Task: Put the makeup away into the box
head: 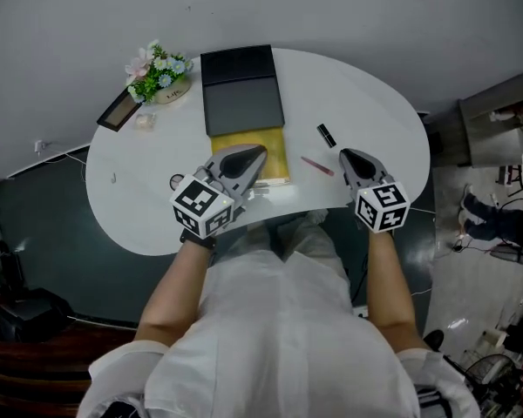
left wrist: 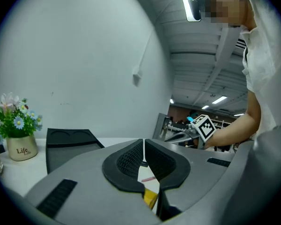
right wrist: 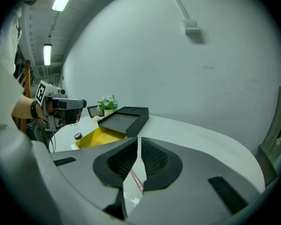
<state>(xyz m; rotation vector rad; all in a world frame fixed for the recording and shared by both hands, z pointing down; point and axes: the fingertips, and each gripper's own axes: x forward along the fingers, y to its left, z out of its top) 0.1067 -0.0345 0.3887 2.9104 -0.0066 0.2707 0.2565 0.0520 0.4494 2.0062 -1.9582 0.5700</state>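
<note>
Box [head: 244, 103] open, looks empty; pencil [head: 316, 165], black tube [head: 326, 135], small jar [head: 176, 182] on table [head: 375, 94]; L gripper [head: 258, 152] & R gripper [head: 345, 154] jaws together, empty.

One legible text is present. The cream flower pot [left wrist: 22, 150] on the counter [left wrist: 18, 171] bears the word "Life" in dark letters on its front face, seen in the left gripper view. A smaller line printed beneath it is too small to read. In the head view the pot's print shows only as an illegible dark mark.
</note>
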